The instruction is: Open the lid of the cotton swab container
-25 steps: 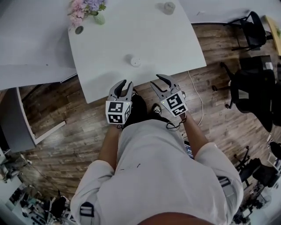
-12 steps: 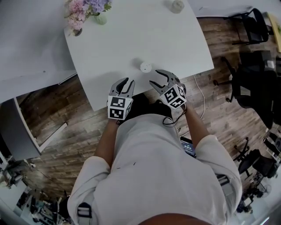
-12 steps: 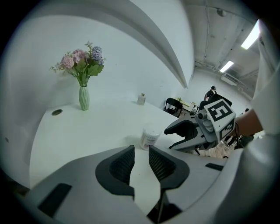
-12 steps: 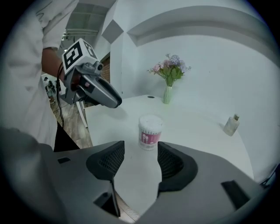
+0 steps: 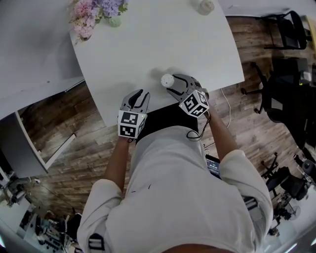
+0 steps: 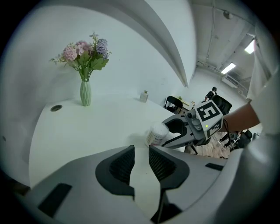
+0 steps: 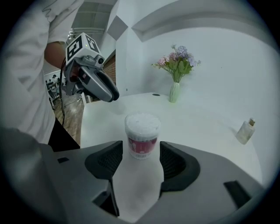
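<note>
- My left gripper (image 6: 141, 152) hung at the near edge of the desk (image 6: 87, 127), its jaws narrowly parted and empty.
- My right gripper (image 5: 173, 85) was opening around the upright cotton swab container (image 7: 142, 133) without touching it.
- Lid (image 7: 142, 120) on: approach step, I judged; next, grip the body squarely.

We log a white table (image 5: 148, 44) carrying four things. At 6 o'clock, near the front edge, stands the cotton swab container (image 5: 167, 79), upright with its lid on. At 10 o'clock, in the far corner, is a vase of flowers (image 5: 114, 21), with a dark round disc (image 6: 55, 108) just beside it. At 1 o'clock, well apart, is a small bottle (image 5: 205, 6).
</note>
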`<action>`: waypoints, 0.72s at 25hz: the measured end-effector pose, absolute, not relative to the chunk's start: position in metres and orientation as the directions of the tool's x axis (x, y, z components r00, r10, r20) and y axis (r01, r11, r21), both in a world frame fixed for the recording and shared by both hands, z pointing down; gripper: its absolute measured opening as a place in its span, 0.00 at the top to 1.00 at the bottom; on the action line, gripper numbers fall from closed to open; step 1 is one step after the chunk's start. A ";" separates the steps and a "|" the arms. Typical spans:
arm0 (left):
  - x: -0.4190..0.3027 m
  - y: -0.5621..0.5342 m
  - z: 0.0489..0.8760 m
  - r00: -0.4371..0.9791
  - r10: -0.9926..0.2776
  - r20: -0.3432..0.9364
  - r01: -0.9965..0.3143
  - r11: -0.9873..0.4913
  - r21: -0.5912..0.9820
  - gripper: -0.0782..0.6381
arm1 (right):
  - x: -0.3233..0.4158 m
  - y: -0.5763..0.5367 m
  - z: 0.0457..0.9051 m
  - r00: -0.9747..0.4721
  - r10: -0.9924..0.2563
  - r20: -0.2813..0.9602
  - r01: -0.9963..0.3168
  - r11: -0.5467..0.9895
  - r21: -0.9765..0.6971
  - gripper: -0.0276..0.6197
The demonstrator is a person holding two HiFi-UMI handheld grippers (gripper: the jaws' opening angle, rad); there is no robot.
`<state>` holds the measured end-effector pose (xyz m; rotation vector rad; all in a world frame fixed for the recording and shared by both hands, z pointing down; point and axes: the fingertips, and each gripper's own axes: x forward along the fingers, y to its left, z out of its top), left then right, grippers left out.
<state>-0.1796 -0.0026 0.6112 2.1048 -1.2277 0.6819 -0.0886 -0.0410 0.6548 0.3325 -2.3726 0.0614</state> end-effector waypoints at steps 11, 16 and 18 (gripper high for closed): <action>-0.171 -0.013 0.615 0.364 -0.565 0.740 -0.931 -0.255 0.262 0.74 | -0.114 -0.055 0.653 -0.787 -0.077 0.612 -0.089 0.996 0.011 0.57; -0.167 -0.032 0.610 0.324 -0.576 0.750 -0.945 -0.237 0.226 0.74 | -0.109 -0.070 0.642 -0.824 -0.025 0.565 -0.092 0.992 -0.090 0.57; -0.163 -0.044 0.607 0.315 -0.590 0.744 -0.948 -0.235 0.215 0.74 | -0.103 -0.082 0.637 -0.836 -0.024 0.548 -0.106 0.987 -0.119 0.57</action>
